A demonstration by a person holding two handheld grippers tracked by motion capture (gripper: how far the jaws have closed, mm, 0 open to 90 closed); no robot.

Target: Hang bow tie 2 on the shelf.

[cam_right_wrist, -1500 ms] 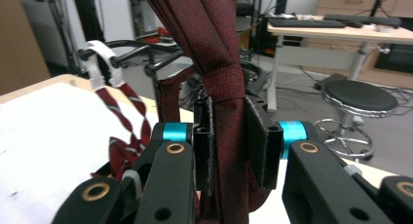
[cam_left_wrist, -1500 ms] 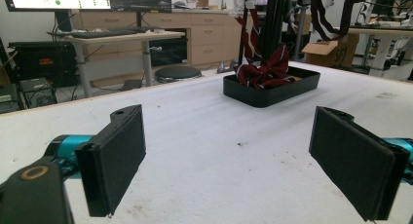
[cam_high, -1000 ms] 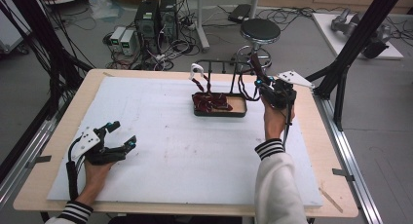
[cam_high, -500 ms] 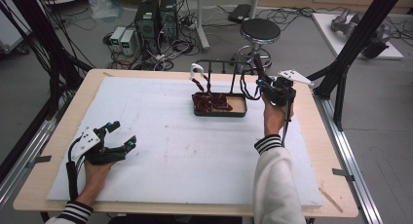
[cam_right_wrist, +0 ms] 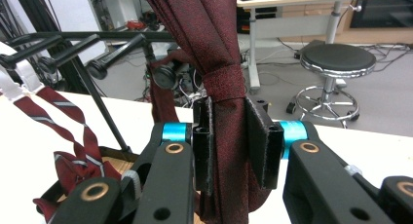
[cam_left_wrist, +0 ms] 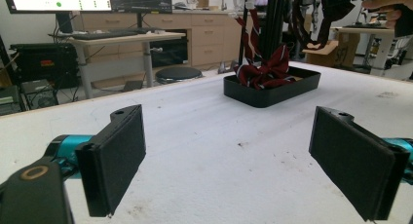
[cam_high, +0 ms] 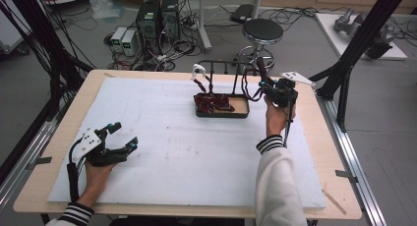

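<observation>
White table (cam_high: 162, 137), black rack (cam_right_wrist: 87, 41) just behind the dark-red tie (cam_right_wrist: 229, 112) between the right gripper (cam_right_wrist: 233, 141) fingers; left gripper (cam_left_wrist: 229, 151) fingers wide.

The tabletop (cam_high: 162, 152) lies open between the left hand-held gripper (cam_high: 118, 141) and the black tray (cam_high: 241, 108). Behind the tray, the black rack (cam_high: 231, 69) with its hanging ties blocks the far edge. The right hand-held gripper (cam_high: 275, 91) sits close against the rack's right end.
</observation>
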